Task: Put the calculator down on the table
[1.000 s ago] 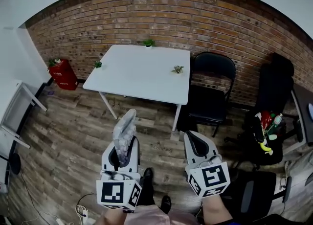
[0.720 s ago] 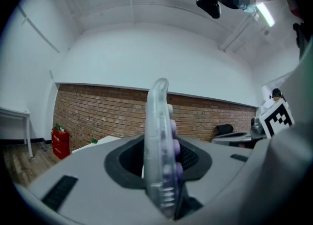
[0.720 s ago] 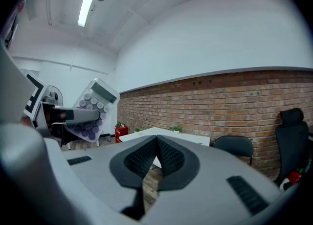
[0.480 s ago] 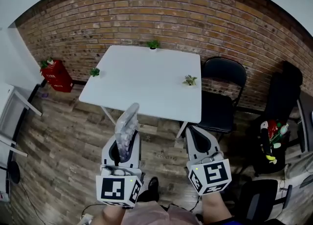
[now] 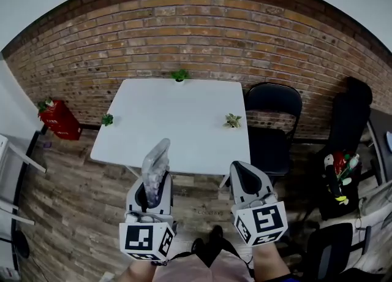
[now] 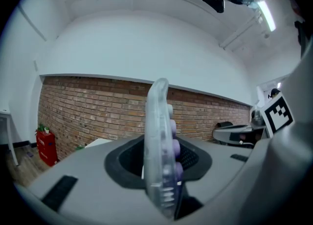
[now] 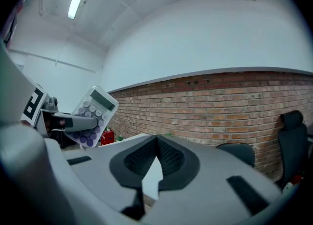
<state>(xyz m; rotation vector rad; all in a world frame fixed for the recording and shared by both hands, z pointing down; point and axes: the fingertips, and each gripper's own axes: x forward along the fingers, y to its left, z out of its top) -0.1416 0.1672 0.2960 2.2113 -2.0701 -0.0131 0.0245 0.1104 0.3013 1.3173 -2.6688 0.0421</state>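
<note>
A clear calculator (image 5: 155, 164) with purple and white keys stands on edge in my left gripper (image 5: 153, 184), which is shut on its lower end. In the left gripper view the calculator (image 6: 159, 146) shows edge-on between the jaws. The right gripper view shows the calculator (image 7: 93, 115) from the key side, off to the left. My right gripper (image 5: 245, 179) is level beside the left one, its pads together with nothing between them. Both hang just short of the near edge of the white table (image 5: 177, 133), above the wooden floor.
Three small potted plants stand on the table: back edge (image 5: 180, 75), left edge (image 5: 108, 119), right side (image 5: 233, 120). A black folding chair (image 5: 272, 112) is right of the table. A red box (image 5: 58, 118) stands left by the brick wall. A cluttered office chair (image 5: 340, 164) stands far right.
Both grippers have moved forward together toward the table, whose near edge now lies just ahead of their tips. The calculator stays held in the left gripper.
</note>
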